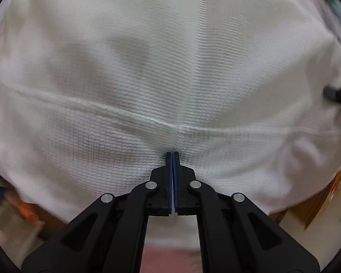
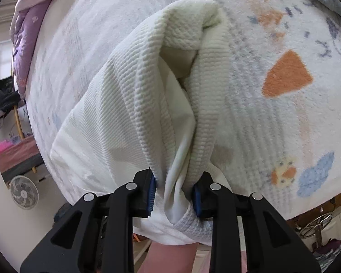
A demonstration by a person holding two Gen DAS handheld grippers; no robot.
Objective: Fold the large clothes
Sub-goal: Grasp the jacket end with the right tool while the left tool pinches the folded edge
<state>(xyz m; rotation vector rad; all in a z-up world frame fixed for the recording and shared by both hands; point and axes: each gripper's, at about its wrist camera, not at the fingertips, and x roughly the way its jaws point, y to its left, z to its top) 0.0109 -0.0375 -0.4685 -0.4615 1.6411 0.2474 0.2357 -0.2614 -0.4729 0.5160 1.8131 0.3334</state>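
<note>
The white waffle-knit garment (image 1: pixel 170 72) is filling nearly the whole left wrist view, its edges running off past the frame, blurred at the rim. The left claw (image 1: pixel 172 157) is showing its jaws pressed together, tips against the cloth; whether fabric is pinched is unclear. The right claw (image 2: pixel 175 188) is gripping a bunched fold over the patterned blanket (image 2: pixel 284 72) on the bed. No writing is showing.

A home bedroom. A bed is covered by a fleecy white blanket (image 2: pixel 272 52) printed with orange and blue shapes, a crumpled lilac duvet (image 2: pixel 28 29) lies at its far edge, and a small white floor fan (image 2: pixel 23 192) stands beside it.
</note>
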